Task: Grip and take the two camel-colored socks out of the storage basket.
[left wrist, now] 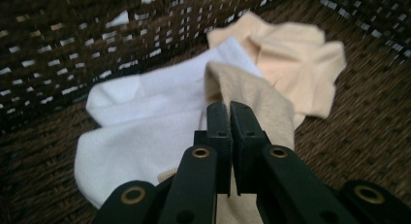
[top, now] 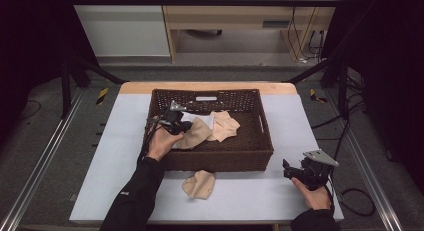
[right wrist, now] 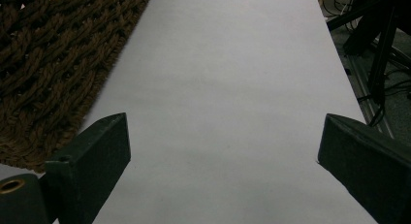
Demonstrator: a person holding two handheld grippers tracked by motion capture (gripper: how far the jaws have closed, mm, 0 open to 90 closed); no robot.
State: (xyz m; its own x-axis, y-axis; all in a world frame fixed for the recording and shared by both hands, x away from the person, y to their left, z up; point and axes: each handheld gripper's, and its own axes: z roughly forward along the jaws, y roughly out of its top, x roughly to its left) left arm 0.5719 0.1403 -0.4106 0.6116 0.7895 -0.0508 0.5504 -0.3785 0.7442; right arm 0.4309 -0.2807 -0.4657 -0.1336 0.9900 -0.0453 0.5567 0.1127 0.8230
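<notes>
My left gripper is inside a dark brown wicker basket, at its left side. Its jaws are shut on a tan sock, which passes between the tips and drapes over the basket floor. A white sock lies under and to the left of it, and a peach sock lies crumpled behind it. Another peach sock rests on the table just in front of the basket. My right gripper hovers open over bare table, to the right of the basket's front corner.
The table has a pale grey-blue cover with a wooden edge at the back. Black frame bars and cables stand off the right side. Bare table surface lies right and left of the basket.
</notes>
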